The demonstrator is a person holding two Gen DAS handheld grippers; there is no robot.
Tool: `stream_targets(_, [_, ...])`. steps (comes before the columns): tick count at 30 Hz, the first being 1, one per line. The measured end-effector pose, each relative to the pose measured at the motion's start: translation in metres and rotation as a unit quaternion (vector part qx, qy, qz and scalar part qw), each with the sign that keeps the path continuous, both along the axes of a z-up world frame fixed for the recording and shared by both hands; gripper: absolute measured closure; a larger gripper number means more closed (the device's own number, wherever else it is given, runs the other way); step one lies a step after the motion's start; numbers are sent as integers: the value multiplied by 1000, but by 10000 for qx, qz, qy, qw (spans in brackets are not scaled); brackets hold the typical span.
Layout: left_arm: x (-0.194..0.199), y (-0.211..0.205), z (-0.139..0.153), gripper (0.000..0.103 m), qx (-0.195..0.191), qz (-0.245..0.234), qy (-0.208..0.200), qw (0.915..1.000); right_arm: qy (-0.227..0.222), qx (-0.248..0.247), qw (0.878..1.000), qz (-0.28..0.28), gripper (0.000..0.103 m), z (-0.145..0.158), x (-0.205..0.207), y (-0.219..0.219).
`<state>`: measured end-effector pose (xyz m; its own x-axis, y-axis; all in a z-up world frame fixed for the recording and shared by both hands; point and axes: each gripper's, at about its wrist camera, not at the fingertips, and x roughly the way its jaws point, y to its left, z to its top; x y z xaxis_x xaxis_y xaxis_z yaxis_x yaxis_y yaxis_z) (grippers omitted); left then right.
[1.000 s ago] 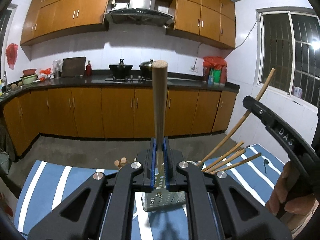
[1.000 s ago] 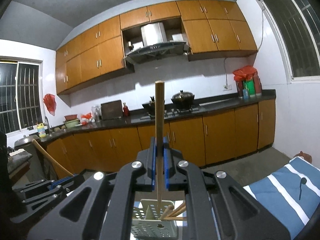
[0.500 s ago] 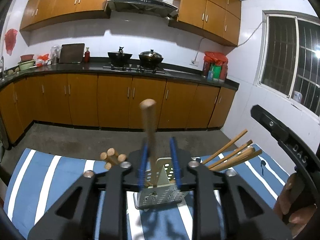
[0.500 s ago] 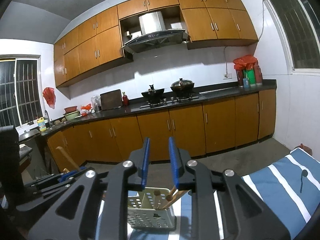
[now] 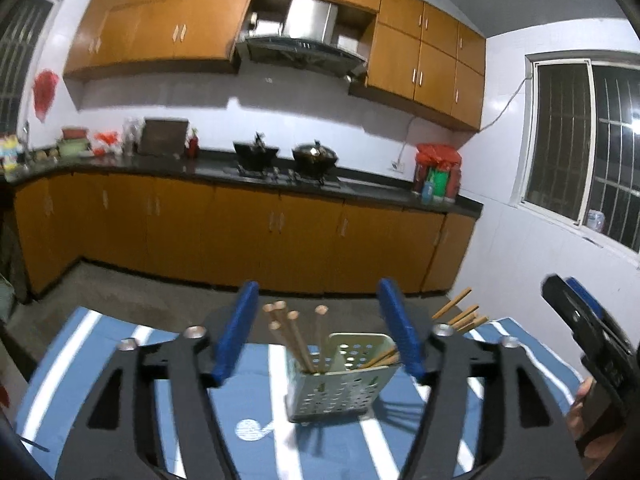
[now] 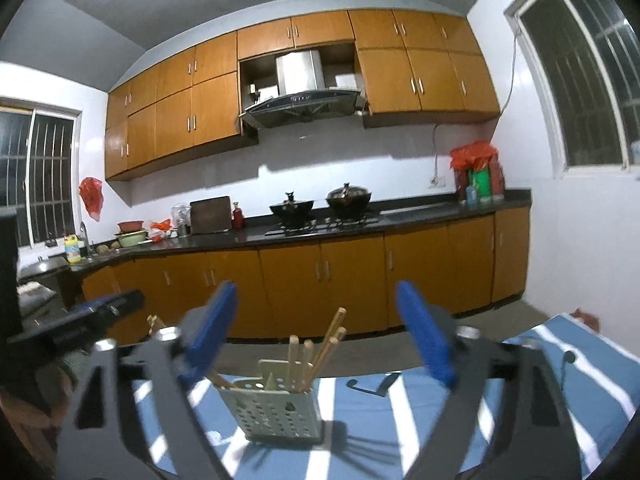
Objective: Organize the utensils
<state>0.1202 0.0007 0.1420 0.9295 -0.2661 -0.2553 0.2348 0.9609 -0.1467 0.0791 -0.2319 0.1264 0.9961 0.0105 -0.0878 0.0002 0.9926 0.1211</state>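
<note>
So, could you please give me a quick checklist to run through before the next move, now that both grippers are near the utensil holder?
1. Left gripper empty: ok. Its jaws have just been opening and nothing is between them.
2. Right gripper empty: ok. It has likewise just been opening and holds nothing.
3. Utensil holder upright on the striped cloth: ok.
4. Chopsticks standing inside the holder: ok, leaning in two bunches.
5. Fingers clear of the chopstick tips: ok in the left wrist view.
6. Utensils left outside the holder: cannot tell; none in view.
</note>
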Motion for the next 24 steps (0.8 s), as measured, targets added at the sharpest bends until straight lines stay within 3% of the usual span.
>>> stream_targets(3, [-28, 5, -3, 9, 232, 235, -305, 9990, -51, -224, 9996, -183, 4, -6, -19, 5])
stream_targets(6, [-48, 7, -12, 2, 534, 502, -444, 9963, 118, -406, 9985, -339, 4, -18, -31, 11])
stream_targets(14, [-80, 5, -58, 2, 1039, 775, -317, 9911, 504, -275, 9974, -424, 4, -66, -58, 18])
stream_targets(20, [-85, 9, -89, 2, 966, 777, 189, 9921, 976, -457, 9939, -247, 4, -90, -65, 28])
stream_targets(24, [-95, 12, -103, 2, 912, 871, 297, 9916, 1165, -510, 9918, -154, 4, -104, -70, 33])
